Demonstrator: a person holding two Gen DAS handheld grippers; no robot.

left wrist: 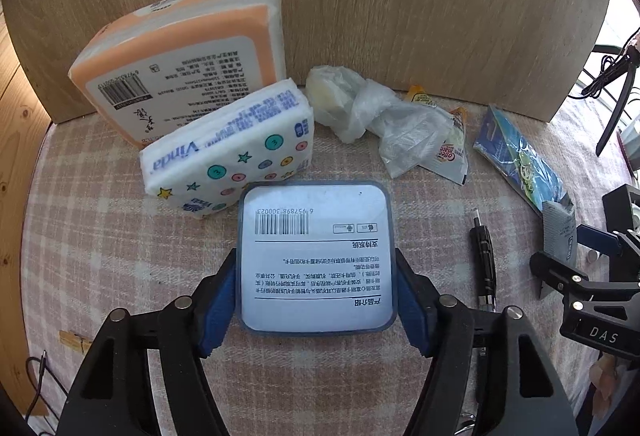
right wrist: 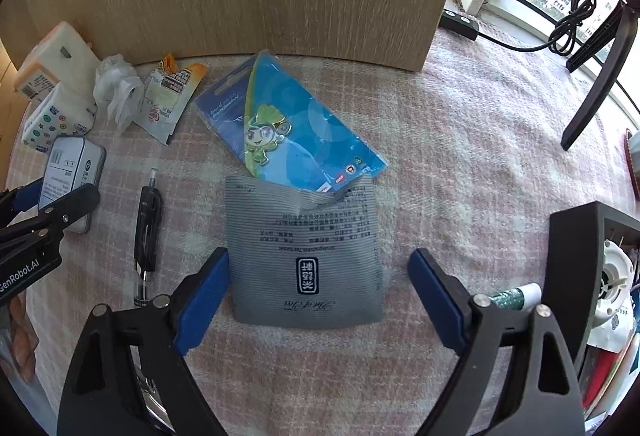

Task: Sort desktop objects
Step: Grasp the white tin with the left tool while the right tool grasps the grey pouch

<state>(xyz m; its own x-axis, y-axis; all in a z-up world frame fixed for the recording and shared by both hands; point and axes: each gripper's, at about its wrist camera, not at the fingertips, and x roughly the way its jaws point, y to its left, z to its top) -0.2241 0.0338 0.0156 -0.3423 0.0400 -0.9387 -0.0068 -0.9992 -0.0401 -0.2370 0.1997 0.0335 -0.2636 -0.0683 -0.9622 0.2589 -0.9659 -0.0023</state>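
A flat blue-rimmed tin (left wrist: 316, 256), white barcode label facing up, lies on the checked cloth. My left gripper (left wrist: 316, 260) straddles it, and both blue pads touch its side edges. In the right wrist view a grey striped sachet (right wrist: 304, 256) lies between the fingers of my right gripper (right wrist: 319, 254). The left pad (right wrist: 204, 296) is at the sachet's edge, while the right pad stands well clear of it, so the jaws are open. The sachet's top corner overlaps a blue cartoon card pack (right wrist: 296, 127). A black pen (right wrist: 148, 232) lies between the tin and the sachet.
An orange tissue pack (left wrist: 180, 51) and a white Vinda pack (left wrist: 232, 155) lean against a wooden board (left wrist: 400, 3). Beside them are a crumpled plastic bag (left wrist: 360, 107) and a creamer sachet (left wrist: 448, 151). A black organiser (right wrist: 572, 248) stands at the right, and a clothespin (left wrist: 76, 340) lies at the left.
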